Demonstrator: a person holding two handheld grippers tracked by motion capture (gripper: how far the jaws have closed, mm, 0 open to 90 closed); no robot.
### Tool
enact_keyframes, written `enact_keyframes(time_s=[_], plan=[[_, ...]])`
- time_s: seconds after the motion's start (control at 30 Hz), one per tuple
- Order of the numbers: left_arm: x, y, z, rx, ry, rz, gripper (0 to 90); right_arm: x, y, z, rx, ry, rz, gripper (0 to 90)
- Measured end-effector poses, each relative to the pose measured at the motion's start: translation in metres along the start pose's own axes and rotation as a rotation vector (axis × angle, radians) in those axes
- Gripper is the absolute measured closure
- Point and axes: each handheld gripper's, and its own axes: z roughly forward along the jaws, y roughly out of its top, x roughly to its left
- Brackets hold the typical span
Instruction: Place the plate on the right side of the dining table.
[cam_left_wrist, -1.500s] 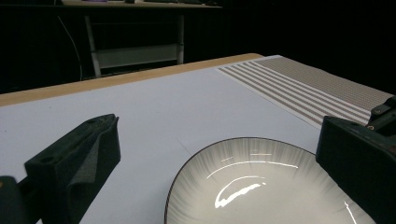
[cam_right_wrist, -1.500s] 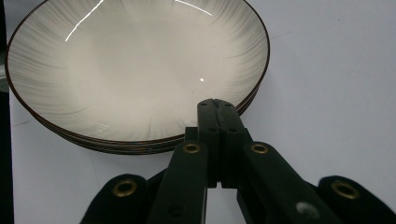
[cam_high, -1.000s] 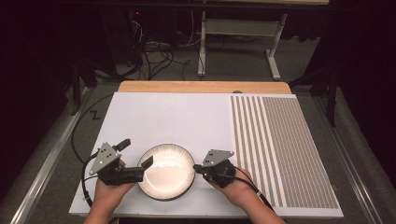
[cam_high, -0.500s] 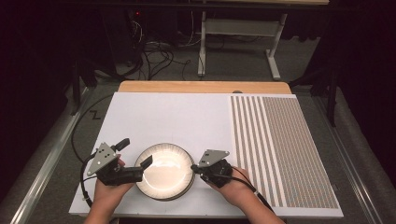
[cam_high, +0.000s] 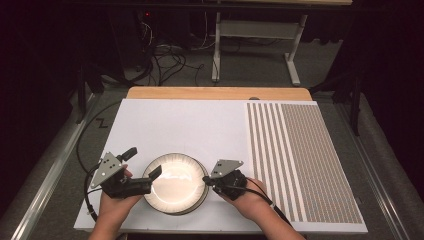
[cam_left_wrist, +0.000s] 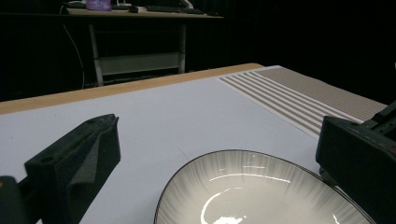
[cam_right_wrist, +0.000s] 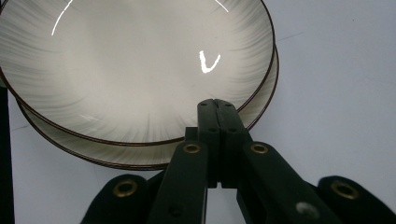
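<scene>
Two pale, ribbed plates with dark rims lie stacked near the front of the white mat (cam_high: 175, 125). The top plate (cam_high: 175, 181) (cam_left_wrist: 261, 191) (cam_right_wrist: 135, 65) sits slightly off the lower plate (cam_right_wrist: 93, 147). My left gripper (cam_high: 144, 161) (cam_left_wrist: 219, 135) is open at the stack's left side. One jaw reaches over the rim and the other stands out over the mat. My right gripper (cam_high: 205, 179) (cam_right_wrist: 215, 103) is shut, its tips at the top plate's right rim with nothing between them. A hand holds each gripper.
A striped and dotted mat (cam_high: 300, 155) covers the right part of the table. A wooden strip (cam_high: 215, 93) runs along the far edge. Beyond it are a desk frame (cam_high: 250, 30) and cables (cam_high: 170, 55) on the dark floor.
My right gripper has edged a little left, up to the plate's rim. The left gripper and the plates have hardly moved.
</scene>
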Motion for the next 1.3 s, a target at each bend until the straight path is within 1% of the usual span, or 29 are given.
enact_keyframes(time_s=[0.3,0.47,0.57,0.7,0.83,0.97,1.07,1.3], plan=[[-0.001,0.002,-0.002,-0.010,-0.006,-0.005,0.5,0.007,0.003,0.007,-0.001,0.022,-0.007,90.0],[-0.001,0.005,-0.003,-0.014,-0.007,-0.002,0.5,0.008,0.004,0.009,-0.009,0.029,-0.002,90.0],[-0.001,0.007,-0.003,-0.026,-0.003,-0.006,0.5,0.008,0.004,0.010,-0.010,0.024,-0.002,90.0],[0.000,0.009,-0.004,-0.026,-0.001,-0.005,0.5,0.008,0.004,0.010,-0.015,0.027,-0.002,90.0],[-0.002,0.010,-0.004,-0.034,-0.009,-0.016,0.5,0.008,0.004,0.011,-0.013,0.026,-0.002,90.0],[-0.003,0.012,-0.004,-0.033,-0.012,-0.013,0.5,0.008,0.004,0.011,-0.014,0.022,0.001,90.0],[-0.005,0.014,-0.005,-0.039,-0.011,-0.008,0.5,0.009,0.005,0.012,-0.009,0.035,0.002,90.0],[-0.005,0.017,-0.008,-0.043,-0.013,-0.006,0.5,0.012,0.006,0.015,-0.008,0.042,-0.003,90.0]])
